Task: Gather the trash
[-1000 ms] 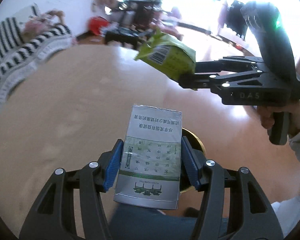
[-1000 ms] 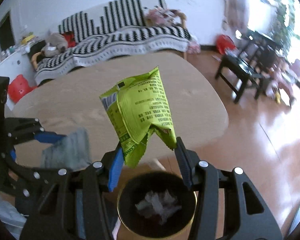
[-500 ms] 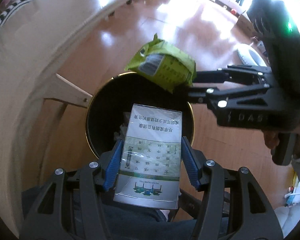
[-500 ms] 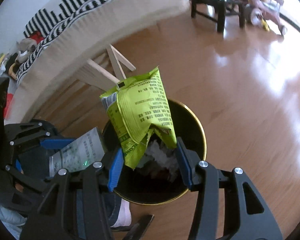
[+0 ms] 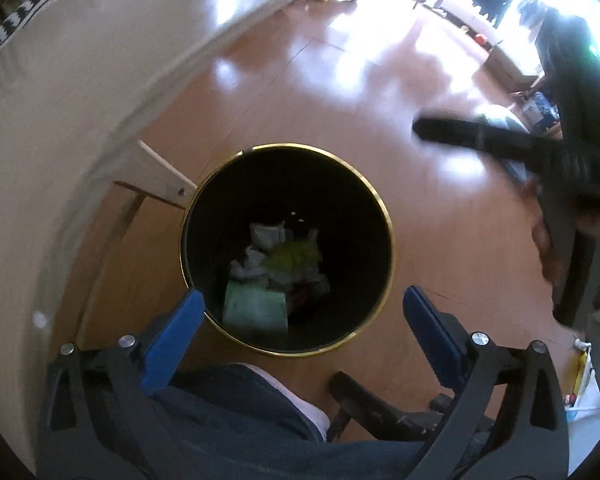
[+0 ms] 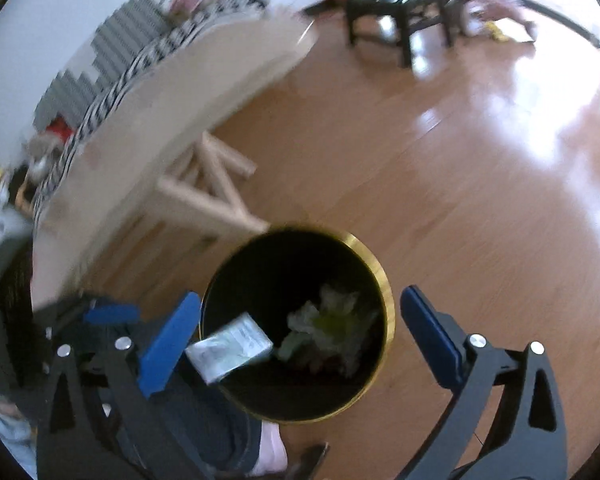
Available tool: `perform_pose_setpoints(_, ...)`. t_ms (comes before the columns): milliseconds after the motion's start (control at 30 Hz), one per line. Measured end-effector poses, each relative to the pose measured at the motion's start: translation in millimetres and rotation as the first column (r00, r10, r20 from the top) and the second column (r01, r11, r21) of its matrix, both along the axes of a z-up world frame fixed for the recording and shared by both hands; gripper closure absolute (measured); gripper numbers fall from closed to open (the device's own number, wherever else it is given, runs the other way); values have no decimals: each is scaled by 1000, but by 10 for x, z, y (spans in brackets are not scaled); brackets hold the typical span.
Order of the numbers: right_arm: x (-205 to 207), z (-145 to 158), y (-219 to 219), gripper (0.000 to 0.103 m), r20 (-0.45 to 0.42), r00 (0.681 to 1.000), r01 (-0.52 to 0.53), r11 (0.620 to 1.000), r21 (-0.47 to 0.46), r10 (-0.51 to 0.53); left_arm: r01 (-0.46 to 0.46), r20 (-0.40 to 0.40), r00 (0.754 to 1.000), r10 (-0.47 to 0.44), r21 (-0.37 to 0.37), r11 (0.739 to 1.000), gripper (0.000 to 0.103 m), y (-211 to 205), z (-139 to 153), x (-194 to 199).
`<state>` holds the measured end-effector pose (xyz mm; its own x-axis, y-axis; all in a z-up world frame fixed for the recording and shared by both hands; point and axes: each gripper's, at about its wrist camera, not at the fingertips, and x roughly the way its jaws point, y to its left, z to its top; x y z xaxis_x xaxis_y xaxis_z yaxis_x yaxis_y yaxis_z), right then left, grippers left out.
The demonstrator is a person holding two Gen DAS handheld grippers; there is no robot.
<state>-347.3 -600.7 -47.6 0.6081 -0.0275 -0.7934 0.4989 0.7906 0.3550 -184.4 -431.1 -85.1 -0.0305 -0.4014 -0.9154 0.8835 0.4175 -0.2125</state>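
Note:
A black waste bin with a gold rim (image 5: 384, 216) (image 6: 382, 280) stands on the wooden floor below both grippers. Inside lie the pale green and white carton (image 5: 256, 306) (image 6: 230, 346), the yellow-green snack bag (image 5: 294, 256) (image 6: 334, 326) and crumpled paper. My left gripper (image 5: 302, 312) hangs over the bin's near edge, its jaws opening wide with nothing between them. My right gripper (image 6: 300, 320) is over the bin too, jaws opening wide and empty. In the left wrist view the right gripper shows blurred at the right (image 5: 500, 140).
The light wooden table (image 5: 60, 120) (image 6: 172, 112) with slanted legs stands just left of the bin. A person's knee in jeans (image 5: 240, 412) is below the bin. A black stool (image 6: 396, 8) and a striped sofa (image 6: 112, 40) stand farther off.
Both grippers sank from table height to the bin, then spread their jaws. The carton and the green bag left the jaws and now lie in the bin.

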Motion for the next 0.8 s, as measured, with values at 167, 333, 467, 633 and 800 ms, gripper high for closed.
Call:
perform_pose_setpoints(167,68,451,72,6,55,998,39,982,-184,-29,-90,87,991,102,-131,987,6,306,546,102)
perform_pose_setpoints(333,547,704,382,6,85,994,-47,980,-192,64,-271,160,936,315,-246,931,6,830,1046,491)
perform_pose_setpoints(467,1093,821,823,6,96,980,-152,967,-207,175,-427,188,861,473,-239,872,6,1377,1120,858)
perform_pose_setpoints(633,1774,917,1444,6,80,943,-300,929,-216,323,-603,168,745,646,-247,759,6,2218,1093,1198)
perform_pose_setpoints(800,2326,921,2013,6,43,902,-410,883,-227,430,-709,193,637,746,-232,666,6,2887,1152,1406)
